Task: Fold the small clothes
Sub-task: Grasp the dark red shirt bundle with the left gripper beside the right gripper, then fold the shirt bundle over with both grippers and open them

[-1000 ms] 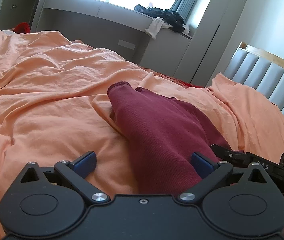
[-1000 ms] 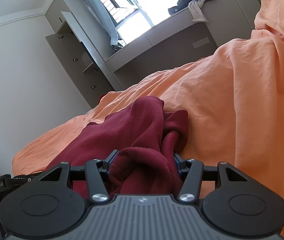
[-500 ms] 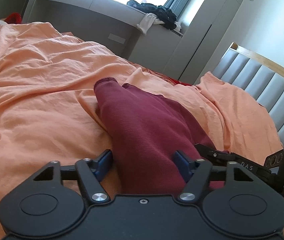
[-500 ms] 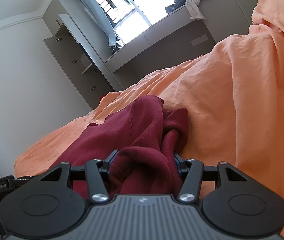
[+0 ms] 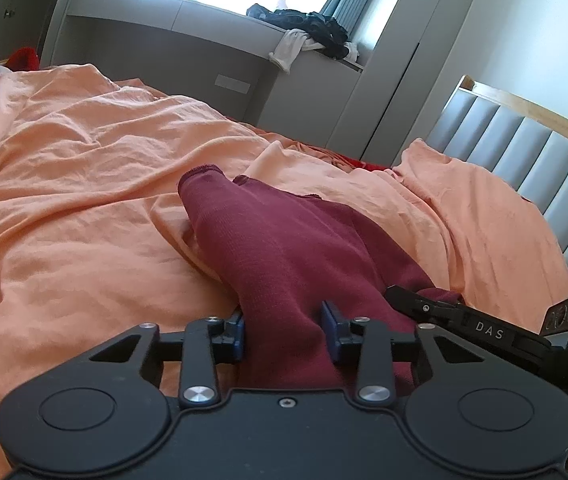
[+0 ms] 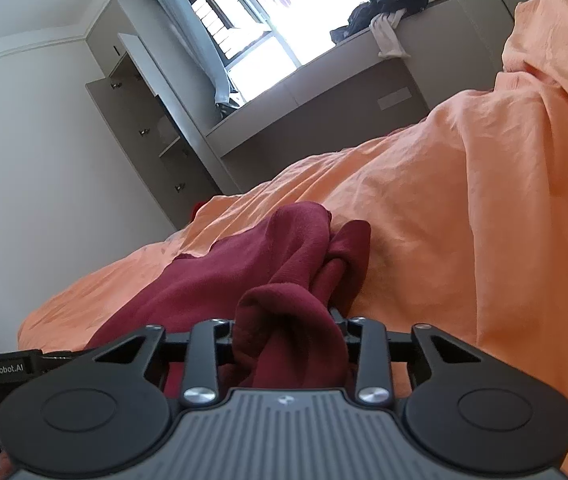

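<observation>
A dark red knit garment [image 5: 284, 240] lies stretched across the orange bed cover [image 5: 84, 200], its cuffed end pointing away. My left gripper [image 5: 284, 332] is closing on its near end, and both blue pads [image 5: 330, 330] touch the cloth, which fills the gap. In the right wrist view the other end of the garment [image 6: 212, 280] is bunched into a thick fold. My right gripper [image 6: 290, 332] is closing on that fold, which hides most of its fingers. The right gripper's body [image 5: 484, 332] shows beside the garment in the left wrist view.
A grey padded headboard [image 5: 524, 152] with a wooden rim stands to the right. A grey window bench [image 5: 204, 28] carries a pile of dark and white clothes [image 5: 308, 32]. Tall grey cabinets [image 6: 144, 128] flank the window. The rumpled bed cover [image 6: 484, 200] rises on the right.
The left jaws came in from wide apart until the pads met the red cloth. The right jaws narrowed on the bunched fold. Neither hand shifted noticeably.
</observation>
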The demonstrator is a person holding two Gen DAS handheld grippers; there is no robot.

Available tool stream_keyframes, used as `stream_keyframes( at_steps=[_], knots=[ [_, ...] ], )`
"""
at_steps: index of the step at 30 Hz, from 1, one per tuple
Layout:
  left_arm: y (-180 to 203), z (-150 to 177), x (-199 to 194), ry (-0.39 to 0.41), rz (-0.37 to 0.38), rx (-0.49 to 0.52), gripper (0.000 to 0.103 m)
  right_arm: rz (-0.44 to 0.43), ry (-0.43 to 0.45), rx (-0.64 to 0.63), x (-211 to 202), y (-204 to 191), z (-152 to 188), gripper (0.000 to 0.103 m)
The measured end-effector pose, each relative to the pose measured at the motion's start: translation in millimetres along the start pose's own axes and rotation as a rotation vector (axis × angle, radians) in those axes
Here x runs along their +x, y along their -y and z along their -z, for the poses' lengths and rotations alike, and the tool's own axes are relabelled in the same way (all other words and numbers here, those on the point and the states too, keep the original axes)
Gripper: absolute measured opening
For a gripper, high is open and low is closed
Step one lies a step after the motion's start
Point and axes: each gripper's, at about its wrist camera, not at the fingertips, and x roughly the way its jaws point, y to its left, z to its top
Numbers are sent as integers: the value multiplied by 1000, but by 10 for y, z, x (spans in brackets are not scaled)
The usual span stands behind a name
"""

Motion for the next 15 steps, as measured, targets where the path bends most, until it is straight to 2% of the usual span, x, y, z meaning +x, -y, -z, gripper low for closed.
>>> stream_keyframes(
  at_steps=[7,15],
  knots=[
    [9,-83,-58,22,16,-8,26,-1,48,-58,-72,-158,-87,28],
    [34,-240,-215,88,35,10,23,-38,101,-124,-125,-501,-119,27]
  ],
)
